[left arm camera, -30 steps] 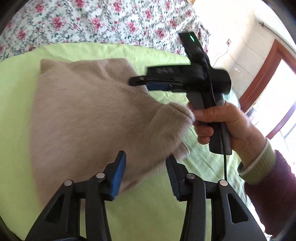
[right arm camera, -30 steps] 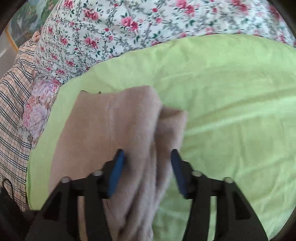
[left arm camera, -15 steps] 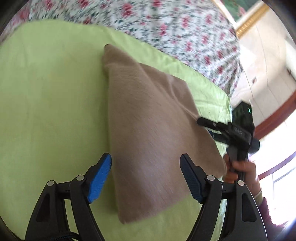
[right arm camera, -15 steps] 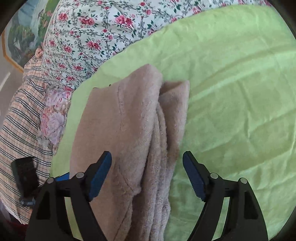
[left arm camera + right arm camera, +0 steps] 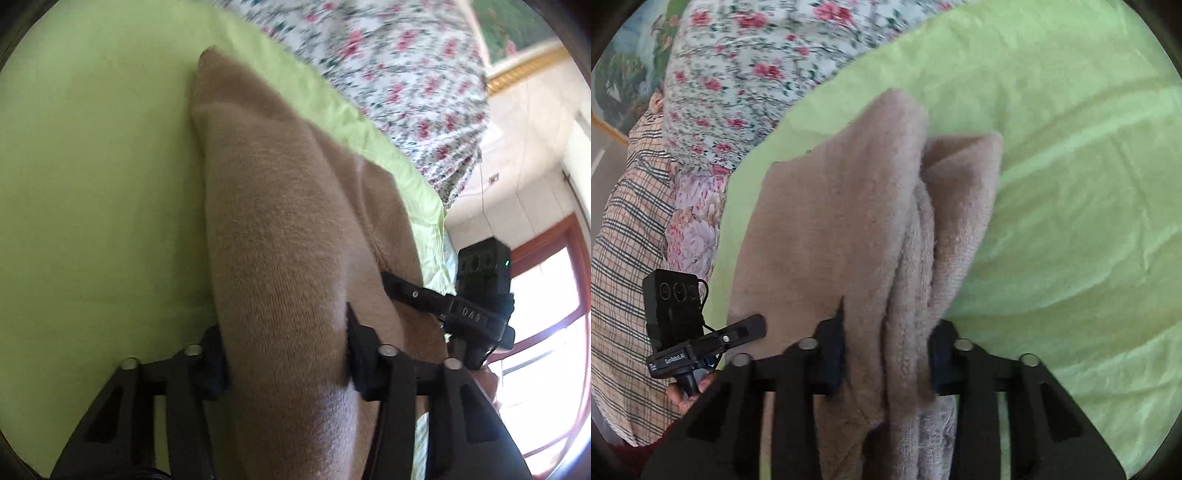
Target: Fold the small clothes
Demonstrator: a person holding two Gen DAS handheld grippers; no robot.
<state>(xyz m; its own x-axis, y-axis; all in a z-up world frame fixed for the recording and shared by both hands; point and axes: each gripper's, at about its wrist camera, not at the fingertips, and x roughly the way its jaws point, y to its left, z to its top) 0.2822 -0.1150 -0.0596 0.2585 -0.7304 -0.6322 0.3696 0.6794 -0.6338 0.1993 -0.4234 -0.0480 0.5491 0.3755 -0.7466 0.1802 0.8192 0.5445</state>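
Both grippers have closed since half a second ago: the left gripper now pinches the garment at its near folded end, and the right gripper pinches its bunched layers. It lies on the green sheet, near the floral blanket.

Fuzzy matt knit garment on smooth green cloth sheet; fingers matt plastic.
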